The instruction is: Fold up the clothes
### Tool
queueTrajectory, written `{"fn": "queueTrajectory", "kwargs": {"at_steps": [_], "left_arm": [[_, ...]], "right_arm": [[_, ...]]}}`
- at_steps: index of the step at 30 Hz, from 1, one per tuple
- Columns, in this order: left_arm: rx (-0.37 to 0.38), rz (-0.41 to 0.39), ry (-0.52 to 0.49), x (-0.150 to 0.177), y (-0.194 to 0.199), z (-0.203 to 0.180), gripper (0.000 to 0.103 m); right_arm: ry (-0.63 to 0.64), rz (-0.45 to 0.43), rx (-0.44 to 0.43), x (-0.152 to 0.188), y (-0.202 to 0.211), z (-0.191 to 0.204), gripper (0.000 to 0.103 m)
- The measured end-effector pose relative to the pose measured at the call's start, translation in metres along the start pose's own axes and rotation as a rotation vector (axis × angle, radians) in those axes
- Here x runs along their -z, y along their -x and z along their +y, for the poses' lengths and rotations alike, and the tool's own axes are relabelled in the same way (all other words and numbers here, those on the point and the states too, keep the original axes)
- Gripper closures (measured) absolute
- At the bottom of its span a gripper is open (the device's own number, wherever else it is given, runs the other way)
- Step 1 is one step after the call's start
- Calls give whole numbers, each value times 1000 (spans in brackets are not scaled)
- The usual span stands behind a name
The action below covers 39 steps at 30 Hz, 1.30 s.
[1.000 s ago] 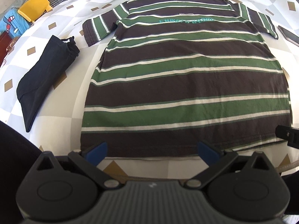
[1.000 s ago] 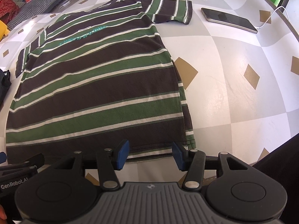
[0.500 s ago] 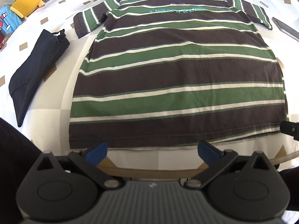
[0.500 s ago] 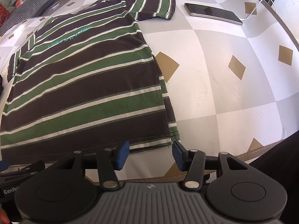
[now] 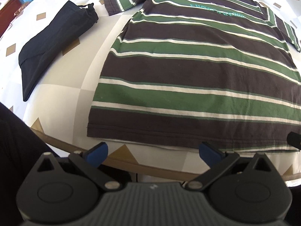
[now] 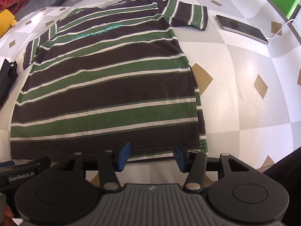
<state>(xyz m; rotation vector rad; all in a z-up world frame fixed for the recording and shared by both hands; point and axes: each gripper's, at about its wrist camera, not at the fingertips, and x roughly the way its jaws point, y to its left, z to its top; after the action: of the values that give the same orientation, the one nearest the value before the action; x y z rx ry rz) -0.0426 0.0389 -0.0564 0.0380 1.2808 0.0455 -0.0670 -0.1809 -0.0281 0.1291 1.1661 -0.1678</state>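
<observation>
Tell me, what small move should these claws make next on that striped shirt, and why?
Probably lower both onto the hem: the striped shirt lies flat and unfolded, while the left claw and right claw hang open just short of its bottom edge.

T-shirt point(image 5: 197, 69) lies flat on table point(image 6: 244, 94), hem toward near edge, collar at far side, sleeves out to both sides. Left of it, apart from it, a folded garment point(image 5: 52, 43) lies near the left sleeve. Right of the right sleeve, a phone point(image 6: 242, 28) on the table, cable point(image 6: 282, 28) running from its far end. Left gripper point(image 5: 153, 151) before the hem's left part; right gripper point(image 6: 151, 155) before its right part, near the corner.
</observation>
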Motion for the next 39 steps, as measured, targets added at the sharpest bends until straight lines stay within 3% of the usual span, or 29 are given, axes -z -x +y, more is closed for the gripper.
{"fn": "queueTrajectory", "kwargs": {"at_steps": [5,11,18,24,32,39], "left_arm": [[10,6,28,-6,-2,5,0],[30,-46,25,-27,8,2,0],[32,-151,-26,-75,19,-14,0],[30,-197,-77,-115,20,-26,0],[14,-190,-127,-157,14,-27,0],[20,-170,-85,-198,4,-18,0]], "right_arm": [[45,3,-4,-8,-4,10,54],[66,-38,-28,-27,1,12,54],[56,-80,-98,-68,-1,-7,54],[43,-115,-63,-113,-16,-31,54],[-62,-130,-86,-173,-44,-63,54],[-145,-124,-70,-212,-71,-83,54]]}}
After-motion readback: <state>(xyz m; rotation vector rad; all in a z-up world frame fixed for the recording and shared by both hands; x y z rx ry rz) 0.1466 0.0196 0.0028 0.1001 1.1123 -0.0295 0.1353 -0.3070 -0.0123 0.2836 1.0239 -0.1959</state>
